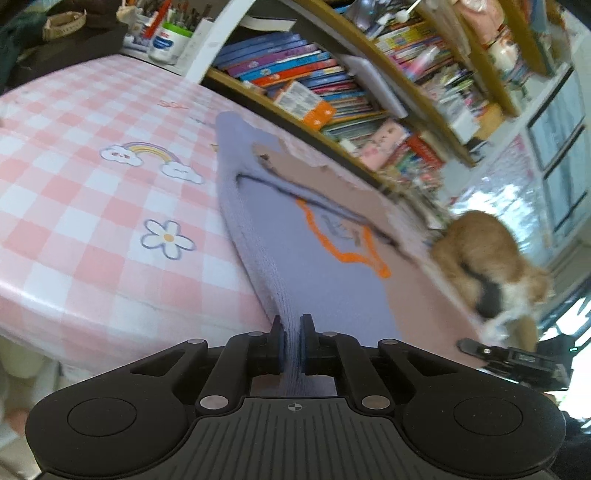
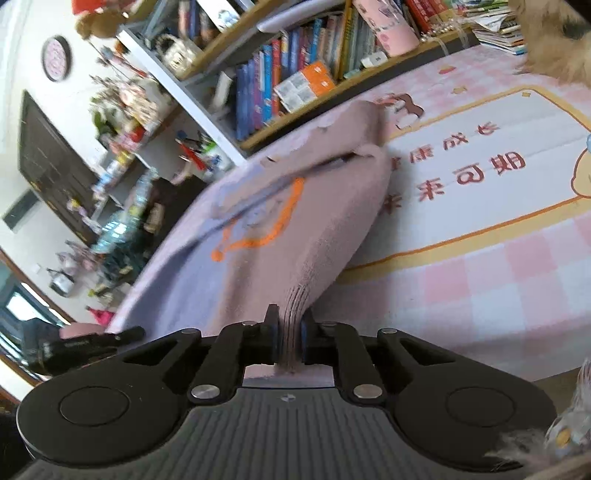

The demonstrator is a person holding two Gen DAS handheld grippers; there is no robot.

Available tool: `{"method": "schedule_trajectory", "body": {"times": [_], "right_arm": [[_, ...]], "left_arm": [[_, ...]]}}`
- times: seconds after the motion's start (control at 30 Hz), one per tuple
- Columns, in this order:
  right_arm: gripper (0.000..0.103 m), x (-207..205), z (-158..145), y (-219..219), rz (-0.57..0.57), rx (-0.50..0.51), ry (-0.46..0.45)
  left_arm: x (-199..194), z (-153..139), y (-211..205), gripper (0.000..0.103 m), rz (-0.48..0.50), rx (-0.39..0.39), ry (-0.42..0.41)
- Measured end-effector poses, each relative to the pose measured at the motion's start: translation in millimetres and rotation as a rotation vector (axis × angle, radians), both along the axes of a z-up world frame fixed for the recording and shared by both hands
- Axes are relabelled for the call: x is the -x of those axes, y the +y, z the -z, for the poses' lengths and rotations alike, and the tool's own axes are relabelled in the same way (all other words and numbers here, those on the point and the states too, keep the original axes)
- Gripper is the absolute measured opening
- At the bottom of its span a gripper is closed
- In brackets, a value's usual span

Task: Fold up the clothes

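A knit sweater, lilac on one half and dusty pink on the other with an orange outline print, hangs stretched between both grippers above the table. In the left wrist view my left gripper (image 1: 291,328) is shut on the ribbed lilac edge of the sweater (image 1: 295,243). In the right wrist view my right gripper (image 2: 290,325) is shut on the ribbed pink edge of the sweater (image 2: 295,229). Each view shows the other gripper at its side edge, also holding the sweater.
A pink-and-white checked tablecloth (image 1: 92,206) covers the table; it also shows in the right wrist view (image 2: 480,280). Bookshelves (image 1: 332,81) stand along the far side. An orange cat (image 1: 487,258) sits at the table's right end. Pen pots (image 1: 170,33) stand at the back left.
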State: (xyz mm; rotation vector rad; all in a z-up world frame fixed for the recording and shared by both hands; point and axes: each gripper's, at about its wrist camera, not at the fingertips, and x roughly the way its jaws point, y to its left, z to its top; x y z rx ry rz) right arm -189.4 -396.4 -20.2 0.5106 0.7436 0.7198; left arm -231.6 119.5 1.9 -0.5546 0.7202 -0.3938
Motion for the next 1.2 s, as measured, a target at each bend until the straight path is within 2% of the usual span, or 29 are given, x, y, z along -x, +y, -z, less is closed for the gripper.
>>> {"method": "schedule_trajectory", "body": {"times": [0.2, 0.37, 0.47, 0.53, 0.63, 0.8, 0.93, 1.03, 1.2], "right_arm": [[0.010, 26, -20, -18, -0.097, -0.129, -0.092], [0.010, 19, -20, -25, -0.094, -0.269, -0.148], [0.010, 4, -23, -30, -0.066, -0.416, -0.180], [0.010, -10, -26, -33, -0.038, -0.501, -0.188], [0.010, -33, -34, -33, 0.004, -0.558, -0.198], [0.010, -77, -48, -23, 0.071, -0.593, -0.187], [0.010, -108, -47, -10, 0.117, -0.602, -0.175], [0.010, -136, -39, -5, 0.156, -0.607, -0.130], [0.010, -174, -18, 0, 0.211, -0.570, -0.054]], "left_arm": [[16, -7, 11, 0.006, 0.053, 0.144, -0.074], [9, -2, 20, 0.006, 0.088, 0.412, -0.210], [-4, -8, 22, 0.006, 0.073, 0.483, -0.261], [-16, -17, 22, 0.006, 0.059, 0.502, -0.289], [-36, -28, 27, 0.006, 0.021, 0.532, -0.331], [-78, -32, 32, 0.006, -0.103, 0.583, -0.344], [-112, -27, 32, 0.006, -0.132, 0.567, -0.327], [-137, -22, 33, 0.006, -0.129, 0.550, -0.327], [-175, -6, 31, 0.007, -0.154, 0.492, -0.267]]}}
